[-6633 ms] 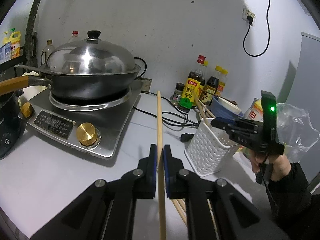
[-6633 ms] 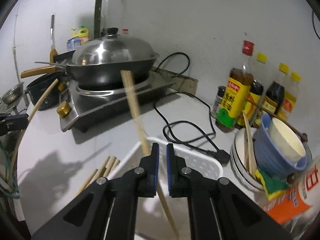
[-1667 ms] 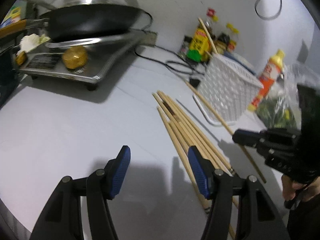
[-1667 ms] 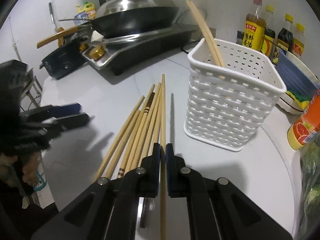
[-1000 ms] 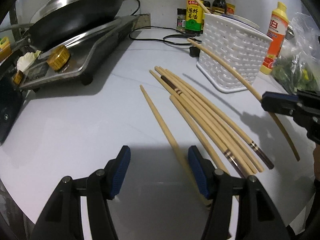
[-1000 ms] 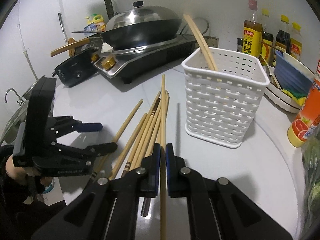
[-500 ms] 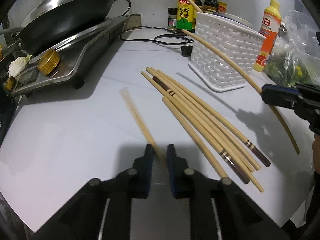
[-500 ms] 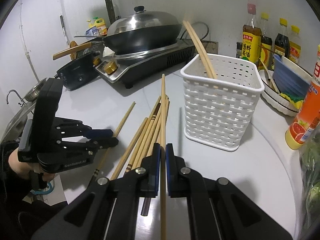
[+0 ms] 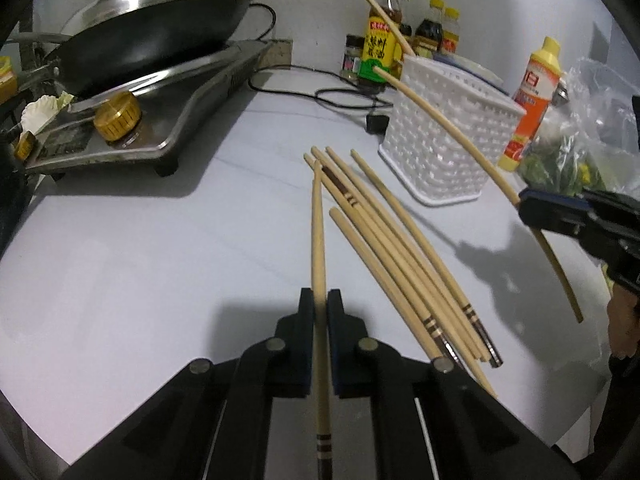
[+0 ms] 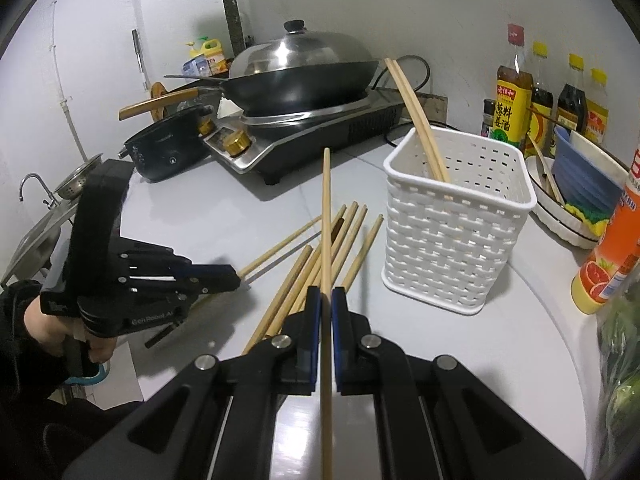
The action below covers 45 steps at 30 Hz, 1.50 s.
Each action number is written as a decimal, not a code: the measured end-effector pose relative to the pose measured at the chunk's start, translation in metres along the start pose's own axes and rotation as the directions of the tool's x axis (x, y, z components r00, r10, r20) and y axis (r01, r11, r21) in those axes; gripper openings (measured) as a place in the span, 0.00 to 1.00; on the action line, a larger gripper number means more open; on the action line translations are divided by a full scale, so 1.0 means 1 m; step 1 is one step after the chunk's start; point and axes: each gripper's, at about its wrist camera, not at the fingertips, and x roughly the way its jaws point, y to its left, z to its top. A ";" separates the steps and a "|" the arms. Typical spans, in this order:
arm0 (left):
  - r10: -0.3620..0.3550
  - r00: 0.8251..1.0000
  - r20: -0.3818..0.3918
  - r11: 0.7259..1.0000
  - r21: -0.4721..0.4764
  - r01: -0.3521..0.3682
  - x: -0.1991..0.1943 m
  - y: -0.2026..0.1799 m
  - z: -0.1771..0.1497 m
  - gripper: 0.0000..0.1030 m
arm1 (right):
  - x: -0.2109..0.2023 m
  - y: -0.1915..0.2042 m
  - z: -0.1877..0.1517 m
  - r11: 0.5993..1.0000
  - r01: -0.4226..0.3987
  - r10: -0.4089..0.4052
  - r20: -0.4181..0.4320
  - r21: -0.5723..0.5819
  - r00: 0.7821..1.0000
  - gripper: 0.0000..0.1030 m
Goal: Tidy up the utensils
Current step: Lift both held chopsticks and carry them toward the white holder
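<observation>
In the left wrist view my left gripper (image 9: pixel 319 304) is shut on a pale wooden chopstick (image 9: pixel 318 232) that points straight ahead, just above the white counter. Several loose chopsticks (image 9: pixel 392 248) lie in a slanted bundle to its right. Behind them stands the white perforated basket (image 9: pixel 448 136). My right gripper (image 10: pixel 326 300) is shut on another chopstick (image 10: pixel 326 208), held in the air over the bundle (image 10: pixel 344 240) and left of the basket (image 10: pixel 456 240). Two chopsticks (image 10: pixel 416 108) lean inside the basket. The right wrist view also shows the left gripper (image 10: pixel 234 276) low on the left.
A lidded wok (image 10: pixel 304 68) sits on an induction cooker (image 10: pixel 304 136) at the back left, its power cord (image 9: pixel 340 98) trailing on the counter. Sauce bottles (image 10: pixel 514 92), stacked bowls (image 10: pixel 576 184), an orange bottle (image 10: pixel 612 248) and bagged greens (image 9: pixel 568 160) crowd the right. A sink (image 10: pixel 36 224) lies far left.
My left gripper has shut on the single chopstick left of the bundle, and that chopstick now points straight ahead. The right gripper keeps its chopstick almost still.
</observation>
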 end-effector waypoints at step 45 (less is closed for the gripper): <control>-0.004 0.965 0.263 0.999 -0.038 0.015 -0.070 0.035 0.068 0.06 | -0.022 -0.067 0.139 0.997 0.072 -0.071 0.218 0.001 0.973 0.05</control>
